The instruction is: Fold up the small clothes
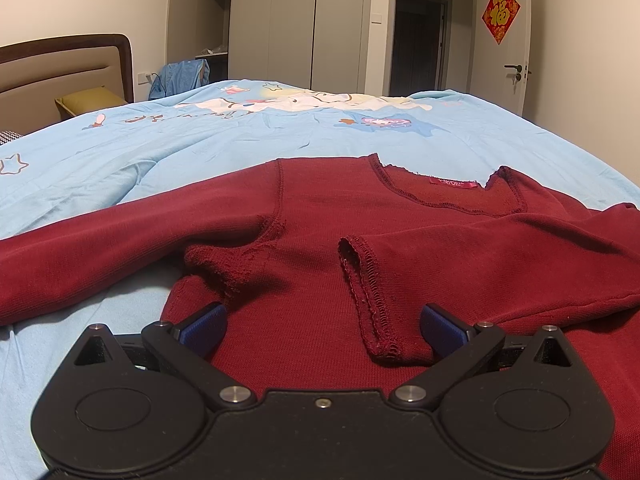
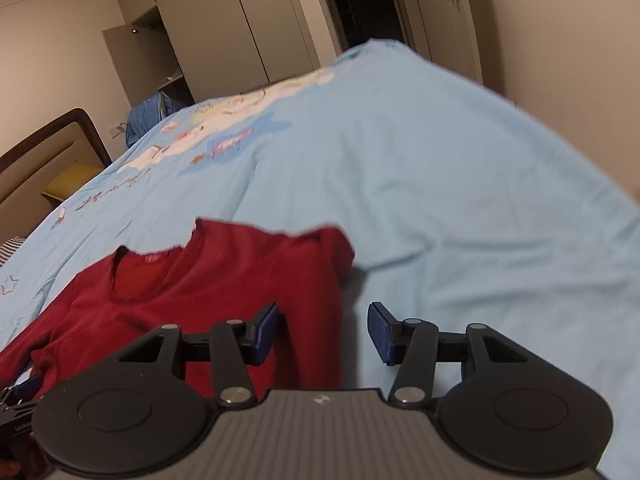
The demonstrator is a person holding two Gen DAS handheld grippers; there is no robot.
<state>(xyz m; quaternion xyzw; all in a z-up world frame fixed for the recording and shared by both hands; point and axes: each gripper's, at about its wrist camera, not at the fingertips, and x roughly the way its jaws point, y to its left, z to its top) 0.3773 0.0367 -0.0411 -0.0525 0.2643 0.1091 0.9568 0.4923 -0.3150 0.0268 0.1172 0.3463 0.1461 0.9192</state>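
Note:
A dark red long-sleeved knit top (image 1: pixel 320 216) lies on the light blue bedspread (image 1: pixel 200 148), neckline at the far side. One sleeve is folded across the body, its cuff (image 1: pixel 366 292) near my left gripper. The other sleeve stretches out to the left. My left gripper (image 1: pixel 322 330) hovers open over the top's lower part, nothing between its blue pads (image 1: pixel 202 330). In the right wrist view the top (image 2: pixel 208 284) fills the lower left. My right gripper (image 2: pixel 324 332) stands open over the top's right edge, one pad above the red fabric, the other above the bedspread (image 2: pixel 440 200).
The bed has a brown headboard (image 1: pixel 68 64) at the left with a yellow pillow (image 1: pixel 92 100). Grey wardrobes (image 1: pixel 296 20), one door open, and a dark doorway (image 1: pixel 420 40) stand beyond the bed. A blue garment (image 1: pixel 180 76) hangs behind the bed's far edge.

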